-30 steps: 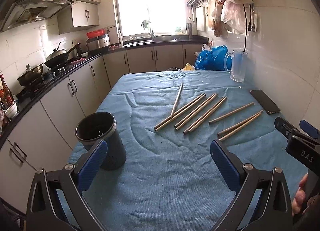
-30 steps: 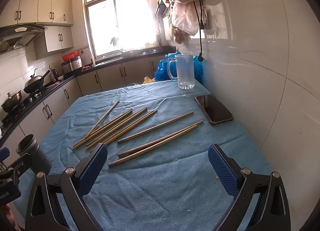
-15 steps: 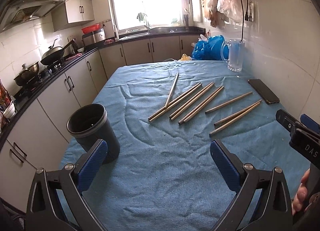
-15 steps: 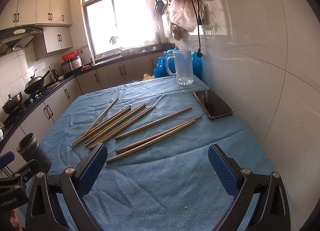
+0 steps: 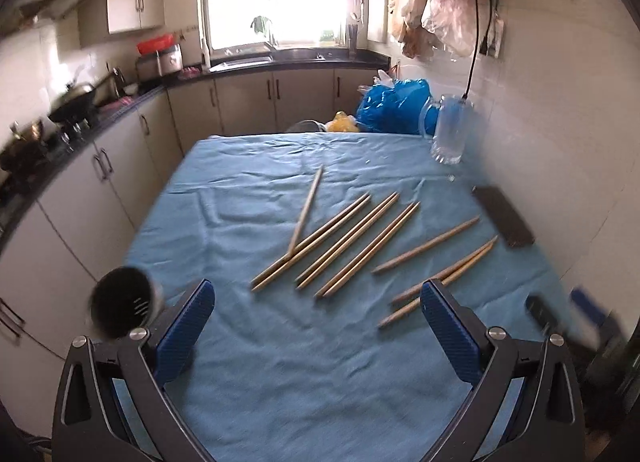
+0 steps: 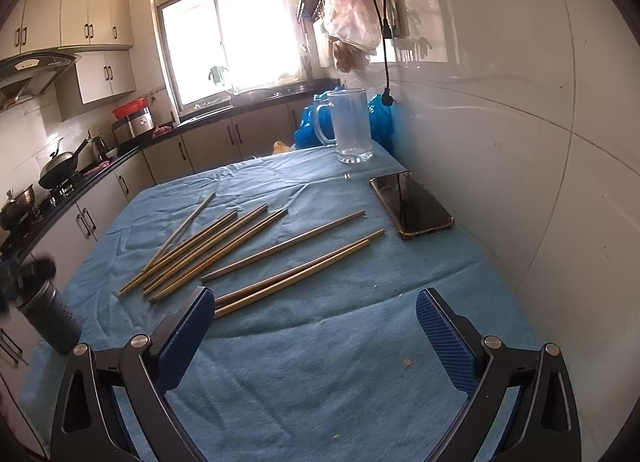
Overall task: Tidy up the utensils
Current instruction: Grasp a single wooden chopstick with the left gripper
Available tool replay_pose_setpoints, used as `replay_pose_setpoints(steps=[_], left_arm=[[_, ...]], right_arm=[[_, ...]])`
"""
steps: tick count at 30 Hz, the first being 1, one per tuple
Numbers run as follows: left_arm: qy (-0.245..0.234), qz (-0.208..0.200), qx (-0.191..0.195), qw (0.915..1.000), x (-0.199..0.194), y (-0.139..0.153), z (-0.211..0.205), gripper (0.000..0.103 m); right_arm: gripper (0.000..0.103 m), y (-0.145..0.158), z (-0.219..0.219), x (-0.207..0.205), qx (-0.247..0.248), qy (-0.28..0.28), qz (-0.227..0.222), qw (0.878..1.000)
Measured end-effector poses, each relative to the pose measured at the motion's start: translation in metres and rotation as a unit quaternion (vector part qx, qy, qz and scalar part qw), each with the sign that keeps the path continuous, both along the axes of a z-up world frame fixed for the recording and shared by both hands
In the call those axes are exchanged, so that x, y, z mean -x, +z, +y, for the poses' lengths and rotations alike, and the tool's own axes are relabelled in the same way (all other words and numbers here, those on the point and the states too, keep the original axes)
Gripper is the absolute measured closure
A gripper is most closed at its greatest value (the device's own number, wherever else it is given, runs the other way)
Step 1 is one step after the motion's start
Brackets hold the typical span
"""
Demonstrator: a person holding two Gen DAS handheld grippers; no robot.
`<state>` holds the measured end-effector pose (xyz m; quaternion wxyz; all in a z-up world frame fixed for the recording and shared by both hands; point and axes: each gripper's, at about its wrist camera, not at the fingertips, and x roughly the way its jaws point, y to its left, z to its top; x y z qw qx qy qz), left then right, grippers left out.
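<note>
Both units wide open, nothing held: left hand-held gripper (image 5: 318, 326) and right hand-held gripper (image 6: 312, 332) hover over the near part of the tabletop (image 6: 320, 382), which carries a blue cloth. Task items: wooden chopsticks (image 5: 352, 246) lying loose on the cloth mid-table, none collected yet. One clump of roughly parallel sticks with a single stick (image 5: 306, 209) crossing over its left end; one lone stick (image 6: 284, 246) to the right; a touching pair (image 6: 296, 274) nearest the right unit, its near end just beside that unit's left finger. Judgement: step in hand is the first pick. Best start looks like the near pair; close across the sticks' width, not along them, near the middle so they do not tip, and press lightly into the cloth so the pads get under the round shafts. Risk: the crossed stick may drag its neighbours. Containers: dark holder (image 6: 50, 312) stands upright at the near-left table edge, slots visible inside; no chopsticks seen in it. Glass mug (image 6: 352, 125) at the far end by the wall appears empty. Phone (image 6: 412, 205) lies flat close by the wall; keep clear.
</note>
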<state>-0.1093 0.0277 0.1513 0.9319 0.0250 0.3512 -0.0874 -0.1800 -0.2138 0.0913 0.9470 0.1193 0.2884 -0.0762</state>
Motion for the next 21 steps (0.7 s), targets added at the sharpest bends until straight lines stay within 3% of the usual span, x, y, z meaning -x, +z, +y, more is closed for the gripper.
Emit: replay_pose_setpoints(steps=[5, 10, 14, 16, 21], left_arm=[[0.006, 0.016, 0.010, 0.9998, -0.050, 0.003, -0.021, 0.001], [0.044, 0.082, 0.051, 0.9944, -0.120, -0.020, -0.025, 0.037], [0.072, 0.151, 0.110, 0.9798, -0.168, -0.059, -0.016, 0.051], [0.095, 0.167, 0.102, 0.9762, -0.189, -0.080, -0.013, 0.057], [0.118, 0.180, 0.067, 0.9743, -0.222, -0.112, -0.008, 0.057]], right_arm=[[0.001, -0.005, -0.015, -0.015, -0.007, 0.009, 0.009, 1.000], [0.001, -0.016, -0.029, -0.030, -0.029, 0.017, 0.025, 0.999], [0.001, -0.027, -0.040, -0.038, -0.052, 0.016, 0.027, 0.998], [0.001, -0.032, -0.043, -0.042, -0.061, 0.019, 0.030, 0.998], [0.001, -0.040, -0.049, -0.049, -0.077, 0.030, 0.038, 0.996]])
